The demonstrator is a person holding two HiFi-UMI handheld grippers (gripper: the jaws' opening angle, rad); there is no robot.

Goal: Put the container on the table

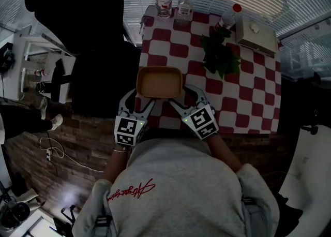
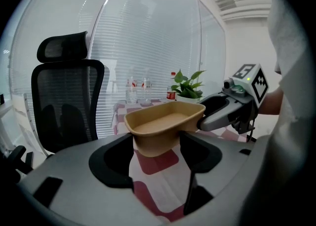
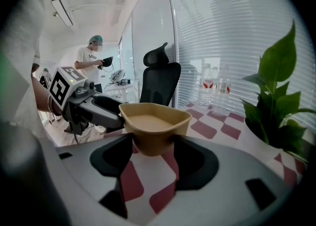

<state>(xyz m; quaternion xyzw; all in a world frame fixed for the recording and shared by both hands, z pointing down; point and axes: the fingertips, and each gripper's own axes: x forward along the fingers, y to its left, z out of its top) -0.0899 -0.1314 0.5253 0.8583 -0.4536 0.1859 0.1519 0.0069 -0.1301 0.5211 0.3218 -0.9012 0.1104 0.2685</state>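
The tan container is over the near left corner of the bench, which has a red-and-white checked cloth. Its left end reaches about to the bench's left edge. It is upright and looks empty. In the gripper views its base seems to hang just above the cloth, though no view shows for certain whether it touches. The left hand-held gripper comes in from the near side and has its jaws closed on the container's near left part, the pads pressing on its lower wall below the rim. The right hand-held gripper does the same at the near right part, its jaws set wide around the body and pressing on both sides. The two grippers sit side by side, angled inward towards each other. A plant stands towards the far right of the bench. Beyond it, a red-capped bottle and a pale box sit at the far right corner. Two clear bottles stand near the far left corner. A black chair stands off the bench's left edge.
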